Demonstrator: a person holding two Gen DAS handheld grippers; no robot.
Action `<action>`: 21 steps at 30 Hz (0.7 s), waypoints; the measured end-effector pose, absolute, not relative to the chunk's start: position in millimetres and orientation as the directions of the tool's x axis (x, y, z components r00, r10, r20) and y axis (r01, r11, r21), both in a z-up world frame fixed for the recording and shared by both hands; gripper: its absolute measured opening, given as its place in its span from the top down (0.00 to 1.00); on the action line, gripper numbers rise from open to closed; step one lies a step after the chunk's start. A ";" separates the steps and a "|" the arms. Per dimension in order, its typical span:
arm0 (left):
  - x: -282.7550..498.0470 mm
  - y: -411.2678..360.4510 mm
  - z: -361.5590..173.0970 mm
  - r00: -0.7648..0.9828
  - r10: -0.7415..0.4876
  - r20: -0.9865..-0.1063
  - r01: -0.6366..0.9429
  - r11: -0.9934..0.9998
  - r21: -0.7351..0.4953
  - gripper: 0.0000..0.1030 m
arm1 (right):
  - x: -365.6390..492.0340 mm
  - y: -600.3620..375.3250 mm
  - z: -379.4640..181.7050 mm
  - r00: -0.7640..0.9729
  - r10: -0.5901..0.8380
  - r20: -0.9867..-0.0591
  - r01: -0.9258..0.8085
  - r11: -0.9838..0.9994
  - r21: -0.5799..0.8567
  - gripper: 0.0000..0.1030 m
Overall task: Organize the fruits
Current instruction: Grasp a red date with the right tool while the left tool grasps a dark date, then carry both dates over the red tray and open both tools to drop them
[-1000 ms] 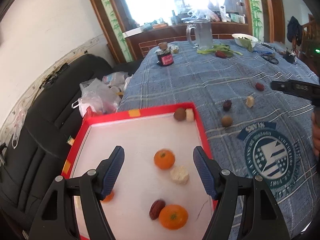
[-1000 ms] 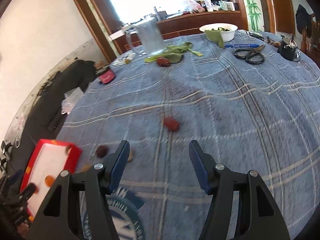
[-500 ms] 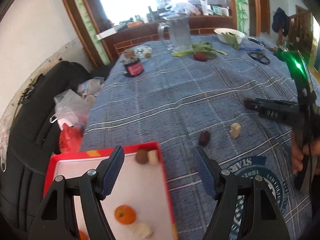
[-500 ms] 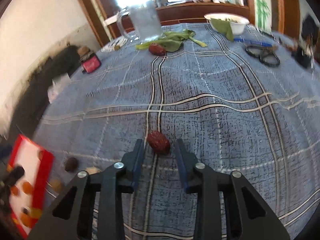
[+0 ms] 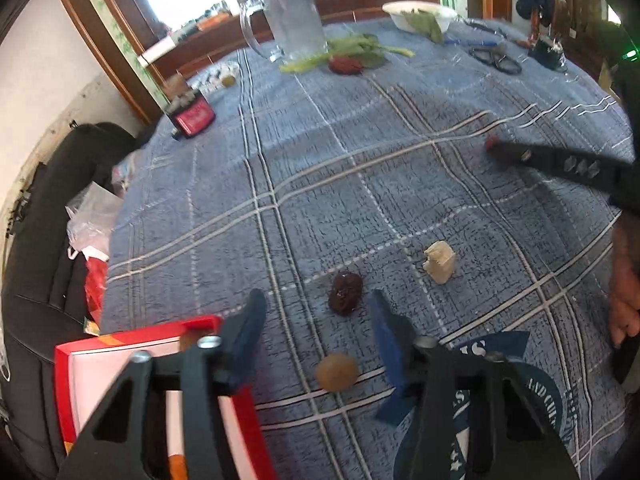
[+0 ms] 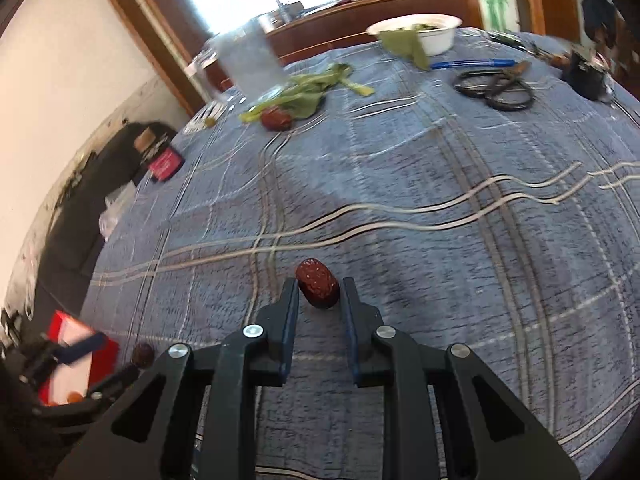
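Here the right gripper [image 6: 319,294] pinches a red date [image 6: 317,283] above the blue cloth [image 6: 400,200]; the left gripper [image 5: 316,316] gapes wide over a brown fruit [image 5: 336,371], half hiding the red tray [image 5: 70,376].

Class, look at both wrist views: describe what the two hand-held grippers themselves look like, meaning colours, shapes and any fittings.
Both match. The left hand-held gripper and the right hand-held gripper each have a black frame of angular struts with triangular cut-outs, joined by silver round-headed bolts. Each ends in two flat fingers faced with dark blue pads. Seen from the side in the left view, the right one's black finger carries a row of small screws.
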State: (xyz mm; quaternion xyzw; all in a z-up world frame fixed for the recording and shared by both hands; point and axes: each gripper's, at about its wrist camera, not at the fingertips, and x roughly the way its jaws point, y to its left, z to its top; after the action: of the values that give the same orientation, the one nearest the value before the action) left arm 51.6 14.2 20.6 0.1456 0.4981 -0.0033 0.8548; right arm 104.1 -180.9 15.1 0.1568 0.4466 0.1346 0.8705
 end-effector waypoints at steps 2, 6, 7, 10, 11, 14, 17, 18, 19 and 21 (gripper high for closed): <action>55.8 13.0 14.9 0.483 0.117 -0.868 0.165 0.961 0.221 0.72 | 105.7 -190.9 16.5 0.567 0.382 -0.729 -0.061 0.903 0.425 0.78; 58.9 13.3 8.3 0.471 0.089 -0.877 0.167 0.968 0.188 0.84 | 107.0 -205.3 19.0 0.576 0.402 -0.711 -0.020 0.877 0.480 0.78; 59.5 13.3 8.2 0.472 0.086 -0.878 0.165 0.969 0.184 0.84 | 106.7 -206.0 19.6 0.579 0.403 -0.709 -0.020 0.876 0.482 0.78; 56.9 15.4 12.6 0.484 0.083 -0.871 0.150 0.973 0.176 0.84 | 104.8 -204.2 22.2 0.582 0.413 -0.700 -0.032 0.873 0.487 0.78; 55.2 15.3 15.8 0.494 0.088 -0.865 0.143 0.973 0.181 0.84 | 103.2 -203.1 23.5 0.584 0.418 -0.696 -0.041 0.871 0.490 0.78; 44.0 17.1 30.5 0.532 0.095 -0.842 0.119 0.976 0.185 0.84 | 97.9 -197.8 30.2 0.602 0.427 -0.675 -0.071 0.870 0.487 0.78; 28.8 15.1 49.6 0.580 0.088 -0.810 0.110 0.977 0.185 0.84 | 90.8 -192.3 39.0 0.616 0.458 -0.641 -0.107 0.855 0.508 0.78; 21.0 12.6 58.2 0.605 0.084 -0.792 0.112 0.976 0.189 0.84 | 89.4 -190.6 41.4 0.620 0.466 -0.631 -0.117 0.850 0.513 0.78; 13.2 10.0 66.6 0.628 0.082 -0.774 0.114 0.974 0.196 0.84 | 87.7 -188.6 43.8 0.621 0.478 -0.621 -0.129 0.844 0.521 0.77; 2.6 6.4 78.5 0.661 0.075 -0.747 0.120 0.972 0.204 0.84 | 84.3 -184.9 49.0 0.622 0.494 -0.607 -0.148 0.836 0.529 0.77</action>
State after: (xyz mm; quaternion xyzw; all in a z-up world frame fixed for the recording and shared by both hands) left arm 2.6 6.4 78.5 0.1185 0.4118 -0.0125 0.9034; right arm 84.3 -184.9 49.0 0.2199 0.3939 0.1838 0.8733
